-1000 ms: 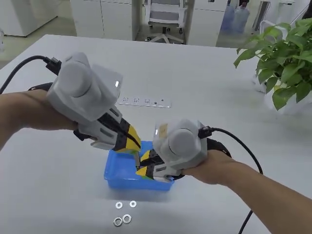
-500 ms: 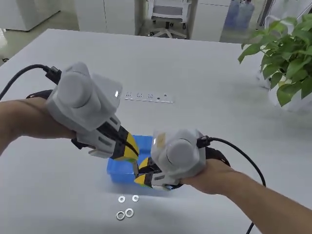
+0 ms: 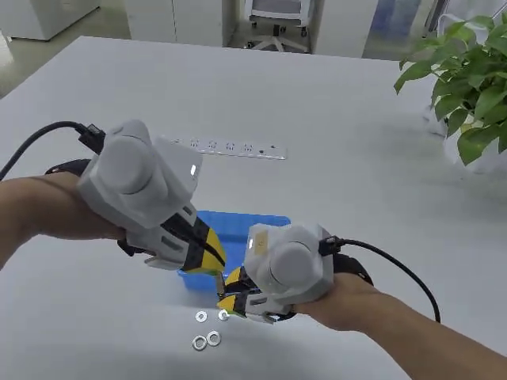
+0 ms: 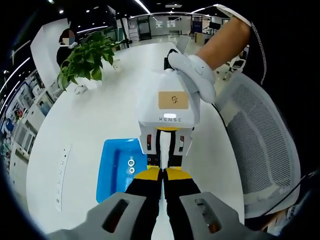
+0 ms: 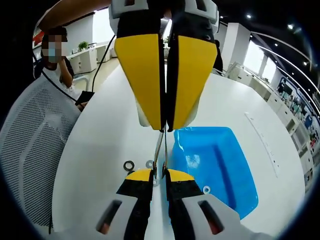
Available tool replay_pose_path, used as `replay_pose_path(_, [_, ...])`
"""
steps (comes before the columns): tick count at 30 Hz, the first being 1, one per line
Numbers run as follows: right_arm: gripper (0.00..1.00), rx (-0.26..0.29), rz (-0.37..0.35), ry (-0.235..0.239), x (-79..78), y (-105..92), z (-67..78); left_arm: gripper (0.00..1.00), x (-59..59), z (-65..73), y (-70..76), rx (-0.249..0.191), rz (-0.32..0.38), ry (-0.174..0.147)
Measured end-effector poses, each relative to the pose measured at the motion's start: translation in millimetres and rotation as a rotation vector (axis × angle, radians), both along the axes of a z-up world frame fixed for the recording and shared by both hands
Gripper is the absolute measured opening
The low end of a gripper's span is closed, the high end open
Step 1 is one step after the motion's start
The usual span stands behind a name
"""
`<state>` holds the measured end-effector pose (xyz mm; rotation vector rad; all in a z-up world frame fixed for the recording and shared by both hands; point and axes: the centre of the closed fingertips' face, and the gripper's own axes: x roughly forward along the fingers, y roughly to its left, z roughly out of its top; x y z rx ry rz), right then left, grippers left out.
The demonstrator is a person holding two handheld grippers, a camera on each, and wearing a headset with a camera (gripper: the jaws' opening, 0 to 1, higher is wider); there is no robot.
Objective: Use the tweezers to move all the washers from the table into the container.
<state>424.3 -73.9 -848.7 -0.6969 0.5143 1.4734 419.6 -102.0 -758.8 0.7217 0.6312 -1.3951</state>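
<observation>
Looking down in the head view, I have my left gripper (image 3: 212,265) at the near edge of the blue container (image 3: 261,222). My right gripper (image 3: 230,294) sits just in front of it, the two sets of tips close together. Four washers (image 3: 201,317) lie on the desk (image 3: 356,182) outside the container. Two are just beside the right gripper's tips and two are a little nearer to me.

In the left gripper view my jaws are pressed together, facing the right gripper nose to nose. The container lies to their left with two washers inside it.

In the right gripper view the tweezers (image 5: 159,150) run from the left gripper's clenched yellow jaws down between my right jaws, which clamp on them too. Two washers lie on the desk just left of the tweezers. The container is on the right with one washer in it.
</observation>
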Motion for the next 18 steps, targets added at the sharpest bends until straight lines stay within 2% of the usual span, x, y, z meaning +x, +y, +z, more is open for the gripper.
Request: replay_pose_path(18, [0.12,0.005,-0.008,0.019,-7.6,-0.5,-13.3,0.05,-5.1,-12.8,-0.1,0.012,-0.008,0.024])
